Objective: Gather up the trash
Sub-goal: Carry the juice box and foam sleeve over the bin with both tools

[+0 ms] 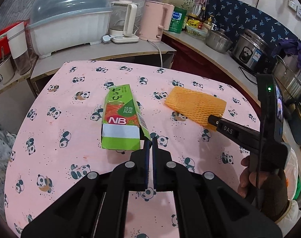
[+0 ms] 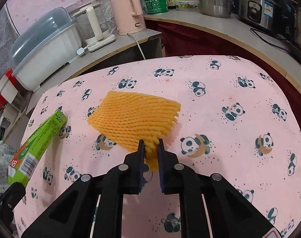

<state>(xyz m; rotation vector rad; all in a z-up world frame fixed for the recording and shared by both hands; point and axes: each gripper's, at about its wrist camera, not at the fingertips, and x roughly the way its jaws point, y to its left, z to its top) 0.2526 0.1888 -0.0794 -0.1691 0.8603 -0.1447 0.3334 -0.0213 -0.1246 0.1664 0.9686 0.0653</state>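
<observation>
A green wasabi carton (image 1: 121,119) lies on the pink panda tablecloth (image 1: 71,91). My left gripper (image 1: 151,140) is shut on the carton's open end flap (image 1: 145,130). The carton also shows in the right wrist view (image 2: 39,144) at the left. An orange foam fruit net (image 2: 134,117) lies on the cloth to the right of the carton. My right gripper (image 2: 151,144) is shut on the net's near corner. In the left wrist view the net (image 1: 196,105) shows with the right gripper's tip (image 1: 214,122) at its near edge.
Behind the table a counter holds a white dish box with a grey lid (image 1: 69,23), a glass kettle (image 1: 124,21) and a pink kettle (image 1: 154,19). A curved counter on the right carries a pot (image 1: 217,39), a rice cooker (image 1: 251,51), bottles and tins.
</observation>
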